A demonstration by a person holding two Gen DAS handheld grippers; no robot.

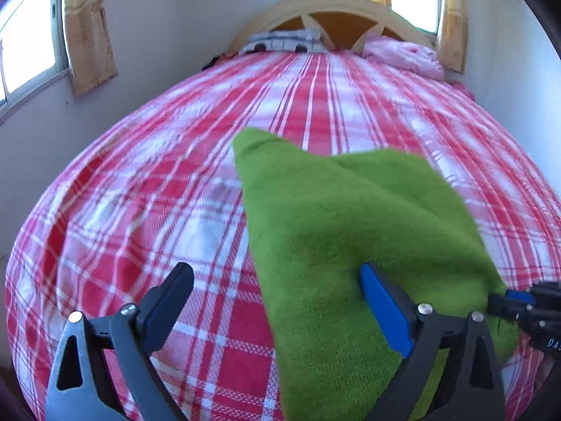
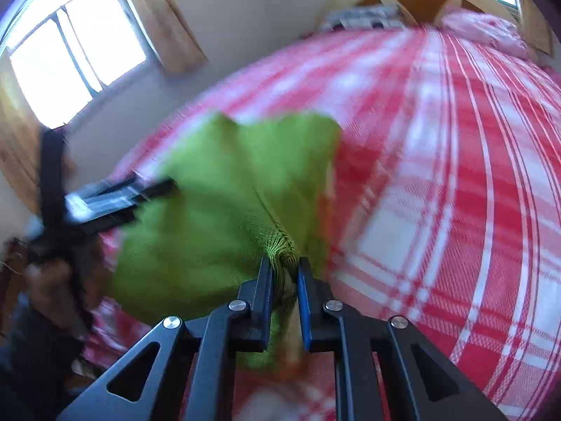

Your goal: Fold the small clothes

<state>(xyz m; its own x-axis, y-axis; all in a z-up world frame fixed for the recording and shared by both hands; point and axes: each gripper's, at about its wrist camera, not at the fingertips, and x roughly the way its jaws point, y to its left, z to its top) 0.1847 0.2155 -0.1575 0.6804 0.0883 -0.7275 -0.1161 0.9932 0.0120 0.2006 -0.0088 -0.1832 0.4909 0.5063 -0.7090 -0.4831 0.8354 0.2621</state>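
Note:
A small green knit garment (image 1: 350,231) hangs above a bed with a red and white plaid cover (image 1: 175,175). My left gripper (image 1: 277,273) is open; the cloth drapes over its right blue-padded finger (image 1: 382,301) and nothing is pinched. My right gripper (image 2: 284,273) is shut on the ribbed edge of the green garment (image 2: 228,189) and holds it up. The right gripper's tip shows at the right edge of the left wrist view (image 1: 519,301), clamped on the cloth. The left gripper shows blurred at the left of the right wrist view (image 2: 105,200).
A wooden headboard (image 1: 336,10) stands at the far end, with a patterned pillow (image 1: 284,42) and pink bedding (image 1: 403,54) against it. Curtained windows (image 1: 28,45) and walls flank the bed. The plaid cover (image 2: 438,175) spreads to the right of the garment.

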